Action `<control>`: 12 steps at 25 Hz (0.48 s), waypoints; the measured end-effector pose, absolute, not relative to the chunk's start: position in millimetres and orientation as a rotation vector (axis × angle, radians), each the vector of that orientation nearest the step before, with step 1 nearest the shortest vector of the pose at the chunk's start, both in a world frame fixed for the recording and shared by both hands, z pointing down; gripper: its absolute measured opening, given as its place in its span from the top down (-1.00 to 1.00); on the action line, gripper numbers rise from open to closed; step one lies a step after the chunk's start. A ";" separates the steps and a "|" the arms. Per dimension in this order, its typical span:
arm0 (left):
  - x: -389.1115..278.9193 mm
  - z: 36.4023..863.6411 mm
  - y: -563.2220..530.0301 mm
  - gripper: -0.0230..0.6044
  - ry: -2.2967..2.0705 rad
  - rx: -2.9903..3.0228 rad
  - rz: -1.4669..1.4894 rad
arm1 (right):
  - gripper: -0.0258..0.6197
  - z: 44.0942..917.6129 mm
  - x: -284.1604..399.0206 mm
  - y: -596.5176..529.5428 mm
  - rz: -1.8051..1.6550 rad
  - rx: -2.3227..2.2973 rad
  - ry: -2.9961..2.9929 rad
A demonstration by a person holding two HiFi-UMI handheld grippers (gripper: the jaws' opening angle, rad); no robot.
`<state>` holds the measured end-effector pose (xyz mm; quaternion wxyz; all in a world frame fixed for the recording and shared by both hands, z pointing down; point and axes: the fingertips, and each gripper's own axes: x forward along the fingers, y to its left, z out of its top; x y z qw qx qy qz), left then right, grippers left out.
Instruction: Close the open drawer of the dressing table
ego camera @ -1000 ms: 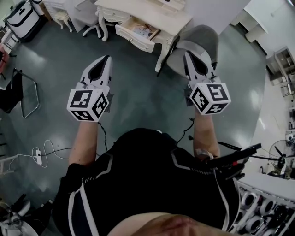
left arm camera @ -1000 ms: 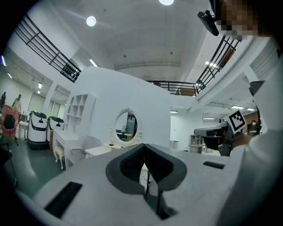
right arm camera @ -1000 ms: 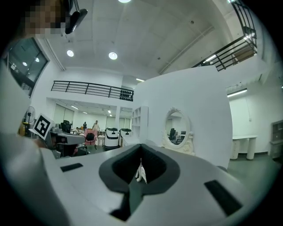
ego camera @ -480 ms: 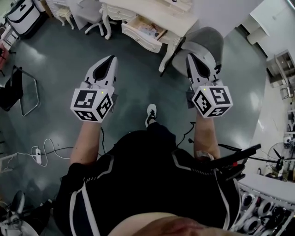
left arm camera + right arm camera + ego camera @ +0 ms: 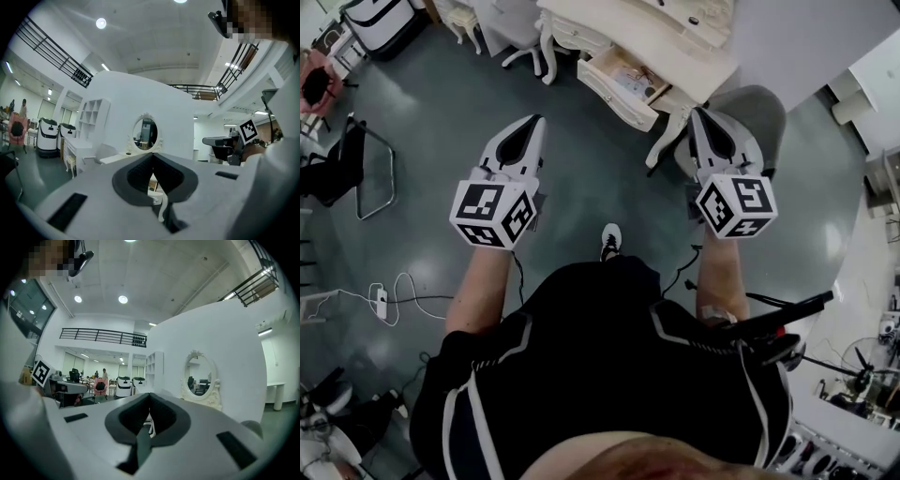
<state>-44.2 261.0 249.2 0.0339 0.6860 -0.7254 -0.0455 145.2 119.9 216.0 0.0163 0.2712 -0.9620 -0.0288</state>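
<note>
The cream dressing table [image 5: 675, 52] stands at the top of the head view, and its drawer [image 5: 623, 86] is pulled out with small items inside. My left gripper [image 5: 534, 124] hangs over the floor, short of the drawer and to its left, shut and empty. My right gripper [image 5: 702, 116] is level with the table's right leg, also shut with nothing in it. In the left gripper view the oval mirror [image 5: 145, 133] shows above the meeting jaws of the left gripper [image 5: 153, 155]. The mirror [image 5: 199, 375] lies right of the right gripper [image 5: 150, 395] in the right gripper view.
A grey chair [image 5: 759, 111] sits just right of the table, under my right gripper. A white stool [image 5: 521, 37] stands left of the table. A black folding chair [image 5: 352, 169] and a cable with power strip [image 5: 380, 302] lie at the left. My shoe [image 5: 610, 239] is on the floor.
The person has stepped toward the dressing table, which now sits lower and further right in the head view. A shoe has come forward. Both grippers stayed shut.
</note>
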 end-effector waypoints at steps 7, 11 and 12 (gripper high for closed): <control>-70.2 259.4 157.0 0.91 -2.225 2.057 -0.116 | 0.91 219.2 115.7 13.7 -0.061 0.761 -2.999; -69.5 260.8 119.8 0.91 -2.236 2.028 -0.114 | 0.91 222.4 119.4 -23.5 -0.079 0.765 -2.984; -68.4 260.6 110.7 0.91 -2.236 2.025 -0.109 | 0.91 223.5 120.8 -32.9 -0.071 0.762 -2.985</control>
